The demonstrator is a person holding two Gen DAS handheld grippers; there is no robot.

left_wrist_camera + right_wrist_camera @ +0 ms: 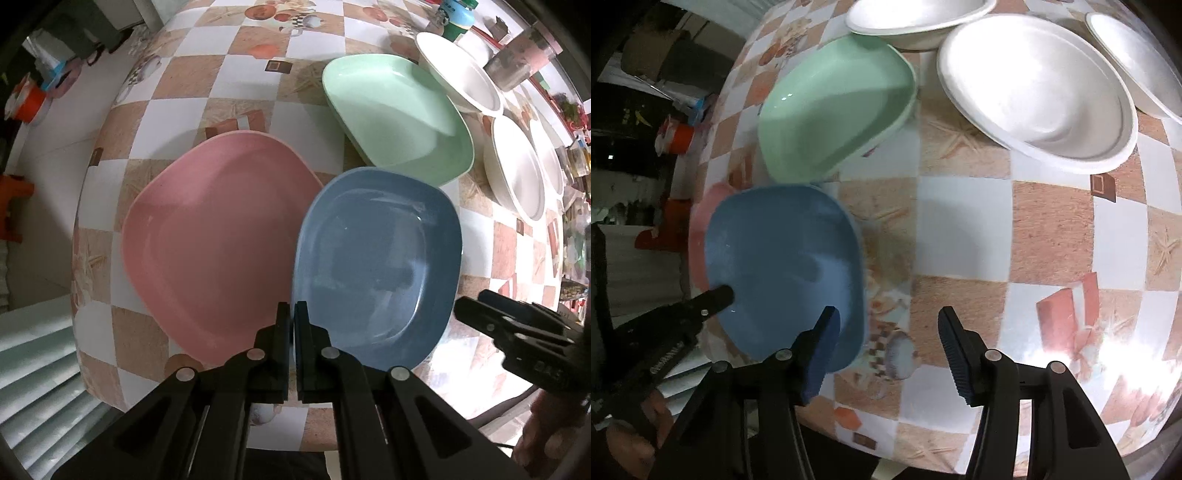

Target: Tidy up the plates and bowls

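My left gripper (292, 314) is shut on the near left rim of the blue plate (376, 266), which tilts up over the edge of the pink plate (221, 236). The green plate (395, 114) lies behind them. In the right wrist view the blue plate (783, 266) sits at the left with the left gripper (720, 295) clamped on its rim, the pink plate (701, 214) peeks out behind it, and the green plate (831, 107) lies beyond. My right gripper (886, 325) is open and empty, just right of the blue plate; it also shows in the left wrist view (476, 306).
Three white bowls (1038, 88) (916, 22) (1137, 55) stand at the back of the checkered table (997, 236). Cups and a metal container (513, 66) crowd the far right edge. The table's near edge drops off below the grippers.
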